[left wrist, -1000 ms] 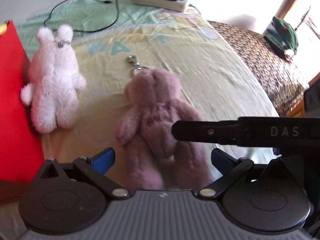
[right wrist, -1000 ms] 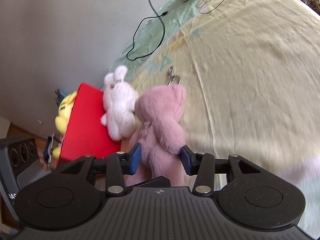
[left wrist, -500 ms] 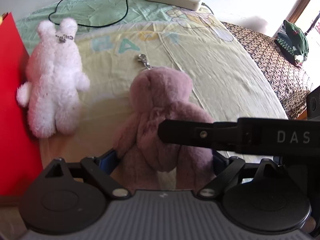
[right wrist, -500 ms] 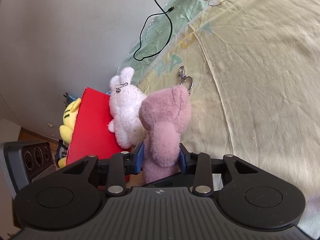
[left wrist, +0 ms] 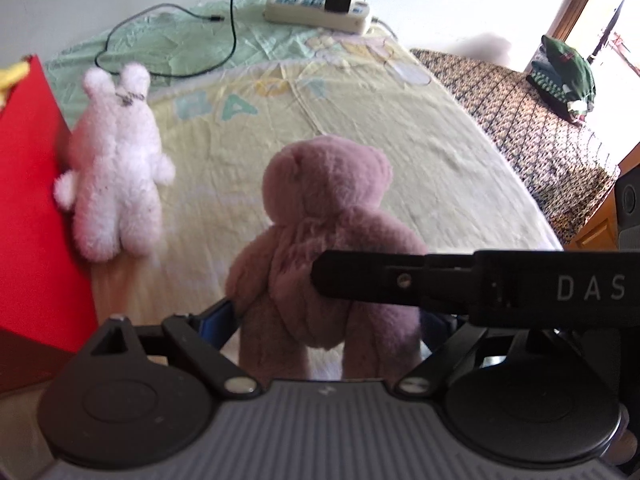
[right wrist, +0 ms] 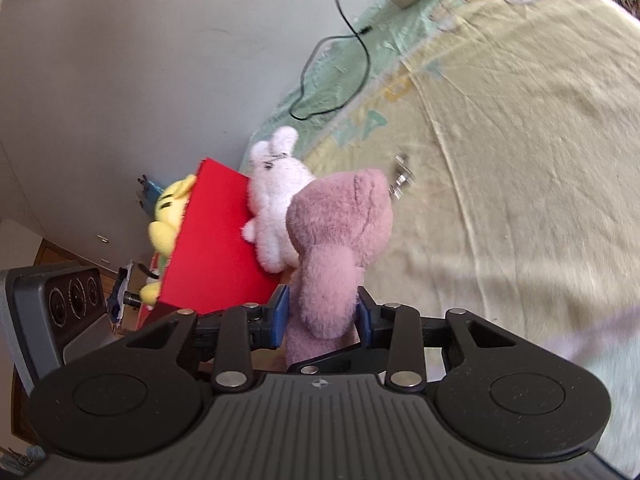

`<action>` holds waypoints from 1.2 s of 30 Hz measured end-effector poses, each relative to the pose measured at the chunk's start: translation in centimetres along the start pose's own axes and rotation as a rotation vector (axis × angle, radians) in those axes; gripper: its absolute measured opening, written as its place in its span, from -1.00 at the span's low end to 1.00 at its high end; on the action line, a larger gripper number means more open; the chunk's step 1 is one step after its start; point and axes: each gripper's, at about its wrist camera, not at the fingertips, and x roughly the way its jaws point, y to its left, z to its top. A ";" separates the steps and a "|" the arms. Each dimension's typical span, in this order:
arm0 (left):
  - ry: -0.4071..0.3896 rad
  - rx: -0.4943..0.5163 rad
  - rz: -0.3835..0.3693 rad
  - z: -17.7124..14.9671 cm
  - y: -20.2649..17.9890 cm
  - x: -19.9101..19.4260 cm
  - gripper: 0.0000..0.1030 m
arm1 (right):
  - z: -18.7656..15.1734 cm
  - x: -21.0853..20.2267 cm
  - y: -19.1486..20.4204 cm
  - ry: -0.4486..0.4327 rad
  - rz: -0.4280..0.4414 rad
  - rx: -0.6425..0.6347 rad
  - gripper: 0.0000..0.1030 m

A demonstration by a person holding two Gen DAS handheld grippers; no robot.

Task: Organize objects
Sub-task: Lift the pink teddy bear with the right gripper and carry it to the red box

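Observation:
A pink plush bear hangs upright with its back to the left wrist camera, lifted off the yellow bedsheet. My right gripper is shut on the pink bear at its body; one black finger crosses from the right. My left gripper is open, its blue pads on either side of the bear's legs. A white plush bunny lies against the red box. The bear's metal clasp dangles behind its head.
A yellow plush sits behind the red box, next to the white bunny. A power strip and a black cable lie at the bed's far end. A green hat rests on the patterned cover at right.
The right gripper has raised the pink bear from lying on the sheet to upright. The bear now sits closer, between the left gripper's open fingers.

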 end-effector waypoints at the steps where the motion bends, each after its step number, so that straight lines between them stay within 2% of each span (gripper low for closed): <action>1: -0.011 -0.001 0.000 0.0 0.0 -0.5 0.74 | 0.0 -0.2 0.4 -0.008 0.004 -0.012 -0.28; 17: -0.240 -0.009 0.043 -1.4 2.1 -9.9 0.74 | -1.0 -1.2 8.2 -0.149 0.134 -0.158 -0.28; 29: -0.375 0.023 0.018 -3.0 8.9 -16.9 0.74 | -3.3 1.8 16.8 -0.268 0.172 -0.257 -0.28; 36: -0.464 0.038 0.036 -2.8 13.5 -20.2 0.74 | -3.1 4.8 21.2 -0.319 0.201 -0.328 -0.28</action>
